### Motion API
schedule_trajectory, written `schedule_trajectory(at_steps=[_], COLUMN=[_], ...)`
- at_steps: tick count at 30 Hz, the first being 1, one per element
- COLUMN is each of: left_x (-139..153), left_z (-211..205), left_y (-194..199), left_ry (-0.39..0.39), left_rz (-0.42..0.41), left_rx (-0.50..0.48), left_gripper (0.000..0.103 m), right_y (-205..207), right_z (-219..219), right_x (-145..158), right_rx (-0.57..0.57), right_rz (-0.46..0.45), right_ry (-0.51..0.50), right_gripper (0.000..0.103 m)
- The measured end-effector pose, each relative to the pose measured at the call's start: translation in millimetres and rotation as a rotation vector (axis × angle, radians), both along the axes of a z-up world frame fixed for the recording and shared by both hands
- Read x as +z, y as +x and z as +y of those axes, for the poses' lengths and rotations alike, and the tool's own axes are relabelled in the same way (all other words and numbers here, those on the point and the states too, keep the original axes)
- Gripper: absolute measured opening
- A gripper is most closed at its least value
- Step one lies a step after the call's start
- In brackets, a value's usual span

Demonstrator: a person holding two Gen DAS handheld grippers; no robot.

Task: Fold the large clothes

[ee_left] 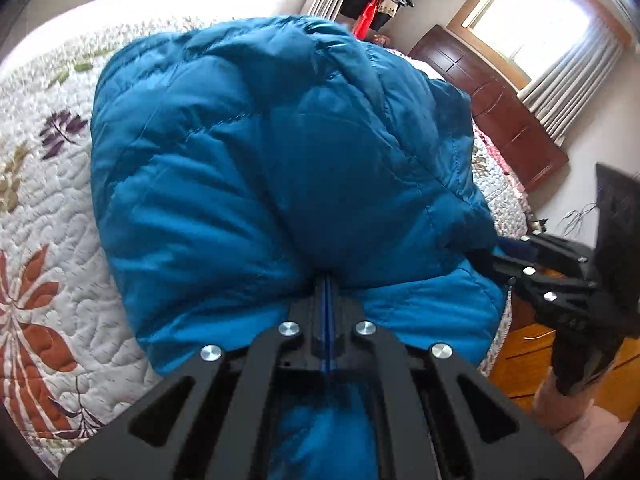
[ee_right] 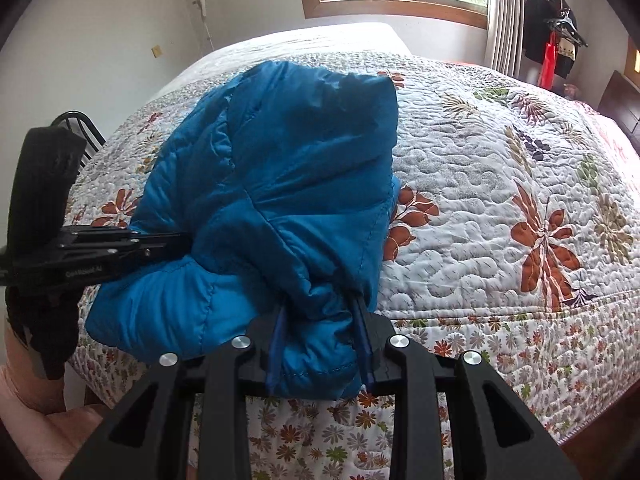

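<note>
My left gripper (ee_left: 329, 280) has its jaws closed flat at the blue puffer jacket (ee_left: 280, 168), possibly gripping nothing; my right gripper (ee_right: 320, 312) pinches a thick fold on the bed (ee_right: 500, 184). Slippery padding could slide free

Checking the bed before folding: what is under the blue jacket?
The blue jacket lies on the floral quilt, which shows around it. Anything beneath its bulk is covered.

Plain blue jacket (ee_right: 280, 184); white quilt (ee_right: 480, 184) with rust-orange leaves.
</note>
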State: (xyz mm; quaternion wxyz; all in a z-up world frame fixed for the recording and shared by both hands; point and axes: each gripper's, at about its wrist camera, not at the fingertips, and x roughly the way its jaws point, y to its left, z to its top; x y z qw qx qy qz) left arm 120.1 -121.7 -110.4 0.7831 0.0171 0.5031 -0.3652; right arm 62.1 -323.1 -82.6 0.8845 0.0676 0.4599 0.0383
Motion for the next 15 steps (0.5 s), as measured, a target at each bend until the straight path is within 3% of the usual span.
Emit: schedule_trajectory(at_steps=[7, 10, 15], left_x=[4, 4, 1], left_z=[3, 3, 1], left_y=[1, 0, -4], left_ry=[-0.042, -0.038, -0.032], left_rz=[0.016, 0.006, -0.016], left_rx=[0.015, 0.011, 0.003], left_gripper=[0.001, 0.001, 0.001], right_y=[-5, 17, 58], right_z=[28, 46, 41], right_x=[49, 43, 17], right_rx=[0.075, 0.117, 0.084], right_rz=[-0.134, -0.089, -0.018], right_ry=[-0.009, -0.004, 0.008], right_gripper=[0.03, 0.028, 0.022])
